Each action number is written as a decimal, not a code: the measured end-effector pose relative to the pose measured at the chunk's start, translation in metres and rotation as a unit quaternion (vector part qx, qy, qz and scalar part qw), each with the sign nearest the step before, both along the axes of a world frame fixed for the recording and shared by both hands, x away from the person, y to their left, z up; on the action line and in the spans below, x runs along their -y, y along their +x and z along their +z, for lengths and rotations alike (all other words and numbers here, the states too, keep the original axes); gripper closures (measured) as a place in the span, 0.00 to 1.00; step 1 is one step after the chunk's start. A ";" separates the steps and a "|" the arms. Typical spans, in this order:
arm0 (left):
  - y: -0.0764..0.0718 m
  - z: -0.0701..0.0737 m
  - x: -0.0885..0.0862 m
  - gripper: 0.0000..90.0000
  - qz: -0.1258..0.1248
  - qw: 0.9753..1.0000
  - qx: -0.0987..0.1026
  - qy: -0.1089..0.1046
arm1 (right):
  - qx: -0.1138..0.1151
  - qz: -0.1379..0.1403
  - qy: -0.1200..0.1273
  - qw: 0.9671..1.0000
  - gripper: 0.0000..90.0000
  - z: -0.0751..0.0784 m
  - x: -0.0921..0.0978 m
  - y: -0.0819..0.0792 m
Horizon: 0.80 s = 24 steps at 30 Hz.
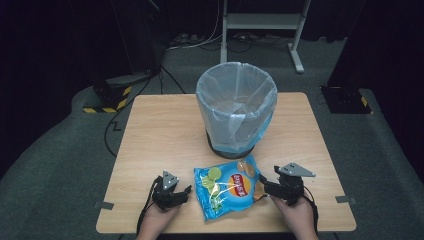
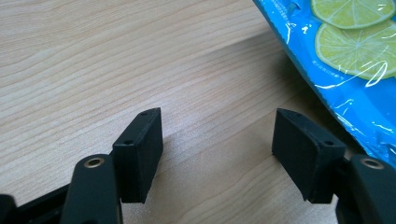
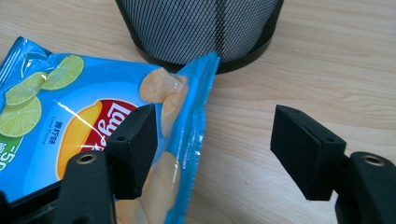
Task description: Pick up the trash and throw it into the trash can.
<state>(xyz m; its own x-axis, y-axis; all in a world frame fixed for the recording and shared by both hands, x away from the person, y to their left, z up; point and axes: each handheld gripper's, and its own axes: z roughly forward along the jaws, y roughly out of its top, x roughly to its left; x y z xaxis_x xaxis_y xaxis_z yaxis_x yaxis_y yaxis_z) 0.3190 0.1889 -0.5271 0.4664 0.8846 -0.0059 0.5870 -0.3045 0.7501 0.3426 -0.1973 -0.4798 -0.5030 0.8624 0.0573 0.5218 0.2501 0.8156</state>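
Note:
A blue chip bag (image 1: 227, 187) with lime pictures lies flat near the table's front edge, just in front of a mesh bin lined with a clear bag (image 1: 235, 107). My left gripper (image 1: 181, 192) rests on the table to the bag's left, open, with bare wood between its jaws; the bag's edge (image 2: 345, 51) lies beyond its right jaw. My right gripper (image 1: 265, 186) is open at the bag's right edge. In the right gripper view the bag's sealed edge (image 3: 189, 121) runs between the jaws, one jaw over the bag and the other over wood.
The bin's black base (image 3: 201, 28) stands close behind the bag. The wooden table (image 1: 155, 130) has bare room to the left and right of the bin. Dark stands and cables sit on the floor beyond the table.

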 end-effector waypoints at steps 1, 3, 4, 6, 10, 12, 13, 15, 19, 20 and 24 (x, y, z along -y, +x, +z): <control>0.000 0.000 0.000 0.38 0.000 1.000 0.000 -0.001 | -0.003 0.002 0.000 1.000 0.35 -0.002 -0.001 0.001; 0.000 0.000 0.000 0.37 0.000 1.000 -0.001 -0.002 | -0.014 0.003 0.002 1.000 0.35 -0.006 -0.005 0.002; 0.000 0.000 0.000 0.37 0.001 1.000 -0.001 -0.002 | -0.017 0.006 0.001 1.000 0.36 -0.009 -0.007 0.003; 0.000 0.000 0.000 0.37 0.000 1.000 -0.001 -0.002 | -0.027 0.009 0.000 1.000 0.38 -0.013 -0.012 0.003; 0.000 0.000 0.000 0.37 0.000 1.000 -0.001 -0.003 | -0.039 0.017 -0.007 0.999 0.55 -0.024 -0.019 0.004; 0.000 0.000 0.000 0.37 -0.001 1.000 -0.001 -0.003 | -0.042 0.009 -0.005 0.999 0.61 -0.029 -0.021 0.003; 0.000 0.000 0.000 0.37 -0.001 1.000 -0.001 -0.003 | -0.041 0.006 -0.004 0.999 0.65 -0.031 -0.021 0.002; 0.000 0.000 0.000 0.37 -0.002 1.000 -0.001 -0.004 | -0.040 0.000 -0.003 0.999 0.73 -0.034 -0.022 0.001; 0.000 0.000 0.000 0.37 -0.002 1.000 -0.001 -0.004 | -0.034 -0.002 -0.005 0.999 0.84 -0.035 -0.022 0.000; 0.000 0.000 0.000 0.37 -0.002 1.000 -0.001 -0.005 | -0.035 -0.003 -0.003 0.999 0.87 -0.035 -0.022 0.000; 0.000 0.000 -0.001 0.37 -0.002 1.000 -0.002 -0.005 | -0.035 -0.003 -0.003 0.999 0.94 -0.034 -0.021 0.000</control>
